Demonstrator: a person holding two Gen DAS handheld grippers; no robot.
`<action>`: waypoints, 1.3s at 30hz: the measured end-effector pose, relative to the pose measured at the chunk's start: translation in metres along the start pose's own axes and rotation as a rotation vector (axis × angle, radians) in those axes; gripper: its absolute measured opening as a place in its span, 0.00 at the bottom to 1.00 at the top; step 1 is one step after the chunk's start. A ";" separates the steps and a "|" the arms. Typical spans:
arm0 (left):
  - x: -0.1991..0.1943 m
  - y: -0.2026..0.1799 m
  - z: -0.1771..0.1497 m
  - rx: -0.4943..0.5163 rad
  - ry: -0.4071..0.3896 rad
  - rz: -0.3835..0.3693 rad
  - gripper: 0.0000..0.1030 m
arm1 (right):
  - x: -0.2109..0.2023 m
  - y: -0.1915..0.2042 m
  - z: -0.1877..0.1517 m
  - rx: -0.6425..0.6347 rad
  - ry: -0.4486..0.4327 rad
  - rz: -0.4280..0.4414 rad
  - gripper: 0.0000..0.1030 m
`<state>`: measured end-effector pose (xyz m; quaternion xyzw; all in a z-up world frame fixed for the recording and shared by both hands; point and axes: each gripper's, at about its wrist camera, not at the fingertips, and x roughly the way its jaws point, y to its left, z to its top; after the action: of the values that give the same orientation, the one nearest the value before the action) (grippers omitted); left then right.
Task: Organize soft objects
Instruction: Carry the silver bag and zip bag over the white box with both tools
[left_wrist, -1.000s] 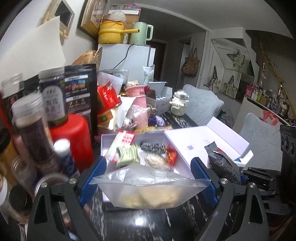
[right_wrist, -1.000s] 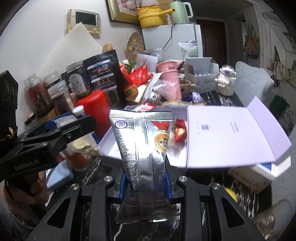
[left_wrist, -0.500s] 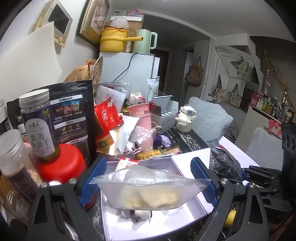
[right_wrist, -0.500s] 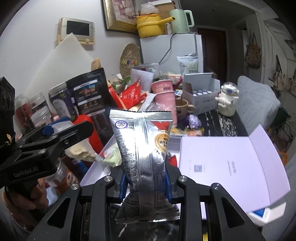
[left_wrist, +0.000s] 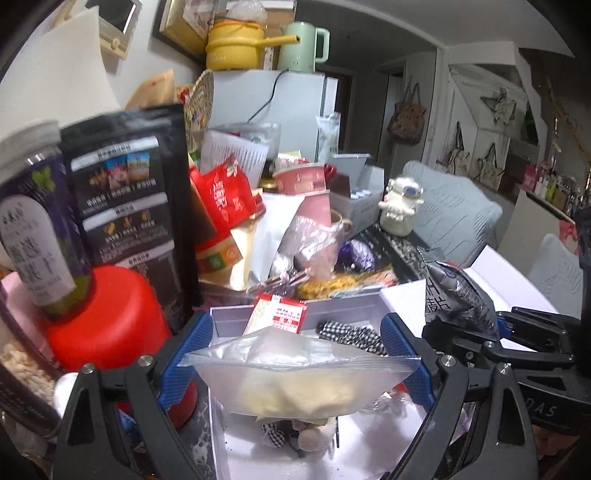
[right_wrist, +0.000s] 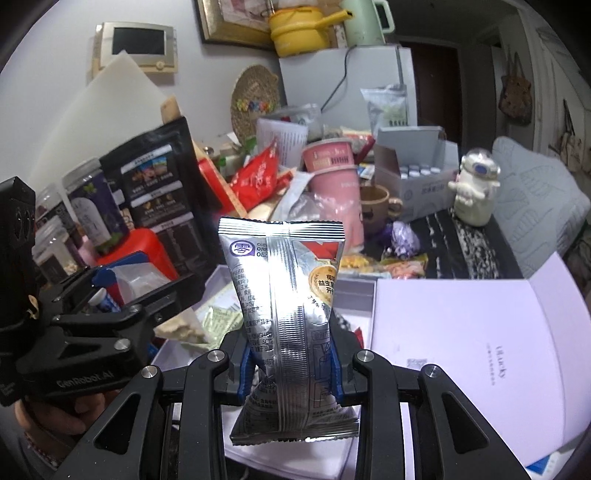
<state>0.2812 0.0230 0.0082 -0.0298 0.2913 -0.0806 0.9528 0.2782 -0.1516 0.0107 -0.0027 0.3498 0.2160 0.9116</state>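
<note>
While the left gripper (left_wrist: 297, 363) grips a clear zip bag (left_wrist: 295, 376) above the open white box (left_wrist: 236, 443), the right gripper (right_wrist: 291, 363) clamps a silver snack packet (right_wrist: 288, 314) upright beside it.

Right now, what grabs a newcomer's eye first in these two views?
The silver snack packet standing upright, pinched in the right gripper, dead centre of its view. Next, the clear zip bag spanning the left gripper, above the open white box. A red canister glows at left.
</note>
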 end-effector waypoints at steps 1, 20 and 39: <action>0.005 0.000 -0.002 0.001 0.013 0.003 0.91 | 0.004 -0.001 -0.001 0.002 0.008 0.003 0.30; 0.062 0.001 -0.032 0.040 0.217 -0.017 0.91 | 0.051 -0.019 -0.021 0.030 0.169 -0.011 0.30; 0.092 0.003 -0.048 0.038 0.389 0.030 0.91 | 0.075 -0.009 -0.038 -0.065 0.264 -0.016 0.33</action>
<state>0.3301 0.0096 -0.0829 0.0085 0.4687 -0.0761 0.8800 0.3070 -0.1366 -0.0670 -0.0633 0.4596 0.2178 0.8587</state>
